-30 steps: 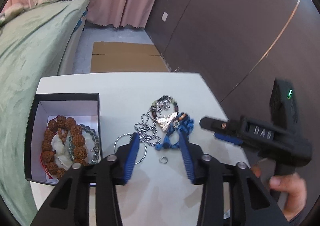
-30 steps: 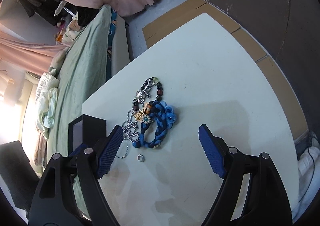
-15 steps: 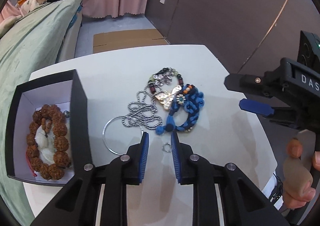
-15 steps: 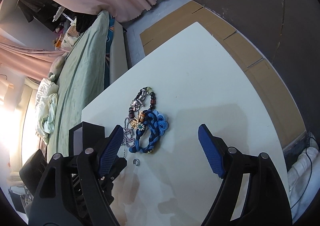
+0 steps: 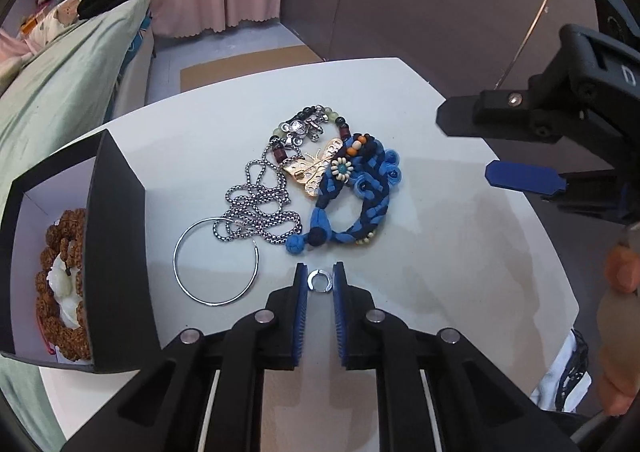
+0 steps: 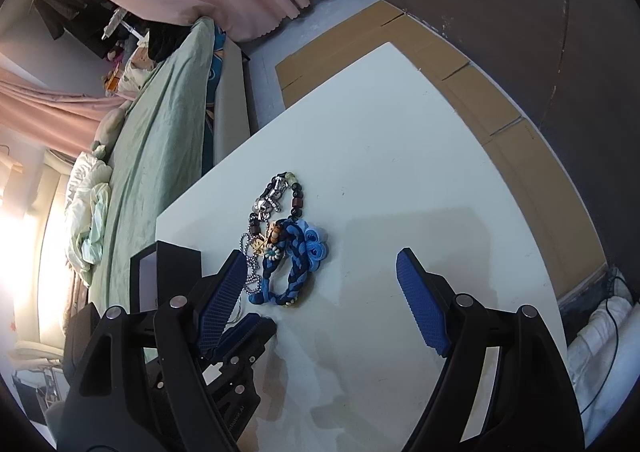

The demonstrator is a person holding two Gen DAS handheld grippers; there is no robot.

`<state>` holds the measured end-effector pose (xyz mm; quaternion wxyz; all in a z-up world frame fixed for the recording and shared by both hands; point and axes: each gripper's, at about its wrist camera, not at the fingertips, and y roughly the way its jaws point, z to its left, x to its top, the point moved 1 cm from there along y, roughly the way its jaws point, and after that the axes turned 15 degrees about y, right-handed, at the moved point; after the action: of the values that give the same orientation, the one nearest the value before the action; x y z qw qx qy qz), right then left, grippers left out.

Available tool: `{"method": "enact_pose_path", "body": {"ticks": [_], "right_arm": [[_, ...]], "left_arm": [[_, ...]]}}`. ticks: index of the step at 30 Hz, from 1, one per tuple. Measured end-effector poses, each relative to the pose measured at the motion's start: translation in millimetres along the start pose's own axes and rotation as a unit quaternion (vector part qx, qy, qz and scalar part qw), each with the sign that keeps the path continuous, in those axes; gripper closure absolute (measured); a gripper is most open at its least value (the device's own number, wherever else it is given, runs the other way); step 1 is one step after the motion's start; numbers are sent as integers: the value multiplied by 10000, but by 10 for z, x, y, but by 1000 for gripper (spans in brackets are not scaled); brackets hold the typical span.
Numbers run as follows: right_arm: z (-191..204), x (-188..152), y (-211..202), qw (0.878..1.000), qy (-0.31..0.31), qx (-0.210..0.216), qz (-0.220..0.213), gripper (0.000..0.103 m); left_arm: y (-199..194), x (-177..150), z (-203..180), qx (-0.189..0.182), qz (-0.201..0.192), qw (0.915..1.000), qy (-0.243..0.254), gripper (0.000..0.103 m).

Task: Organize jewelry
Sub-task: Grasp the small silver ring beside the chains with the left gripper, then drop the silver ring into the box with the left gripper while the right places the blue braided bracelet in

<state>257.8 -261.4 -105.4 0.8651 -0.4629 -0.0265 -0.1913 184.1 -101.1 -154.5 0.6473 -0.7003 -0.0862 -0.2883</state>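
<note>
- Now that the small silver ring (image 5: 319, 279) lies flat on the white counter (image 5: 460, 252) between the 2 blue pads, the left tool (image 5: 319, 282) is closing on it; the pads sit just beside the ring on each side, and firm contact does not yet show.
- A second ago that tool stood wide and farther back from the ring; it has come down and forward and narrowed sharply. My reading: the pick of this 1 ring is about to be completed.
- Just beyond the ring lies the rest of the pile: a blue braided bracelet (image 5: 352, 204), a silver chain (image 5: 256, 208) looped beside a thin silver hoop (image 5: 216, 260), a gold butterfly piece (image 5: 316, 168) and a beaded bracelet (image 5: 308, 124).
- At the counter's left edge stands the black box (image 5: 116, 252), open, with a brown bead bracelet (image 5: 60, 284) already inside; the ring probably goes there next.
- The right tool (image 6: 320, 300) has stayed put, held above the counter with its jaws wide and nothing between them.
- Risk, as I judge it: the ring is thin and flat, so the pads could skid over it or flick it away.
</note>
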Motion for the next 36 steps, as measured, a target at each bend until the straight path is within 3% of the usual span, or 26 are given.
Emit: {"method": "enact_pose_path", "body": {"ticks": [11,20,24,29,31,32,36], "right_arm": [[77,-47,158,9994,-268,-236,28,26],[106,-33,371,9971,-501,-566,-12,43],[185,-85,489,9932,-766,-866,-126,43],[367,-220,626,9799,-1433,-1339,-357,45],[406,-266,668,9731,-1658,-1534,-459,55],[424,-291,681,9722,-1742,-1496,-452,71],[493,-349,664,9719,-1863,-1368,-449,81]], "left_arm": [[-310,40,243,-107,-386,9987,-327,93],[-652,53,497,-119,-762,9950,-639,93],[-769,36,582,-122,-874,9934,-726,93],[-930,-25,730,-83,-1003,9911,-870,92],[-1010,-52,823,-75,-1070,9897,-947,92],[-1039,-56,867,-70,-1100,9890,-983,92],[-1155,-100,1054,-66,-1208,9858,-1166,92]]}}
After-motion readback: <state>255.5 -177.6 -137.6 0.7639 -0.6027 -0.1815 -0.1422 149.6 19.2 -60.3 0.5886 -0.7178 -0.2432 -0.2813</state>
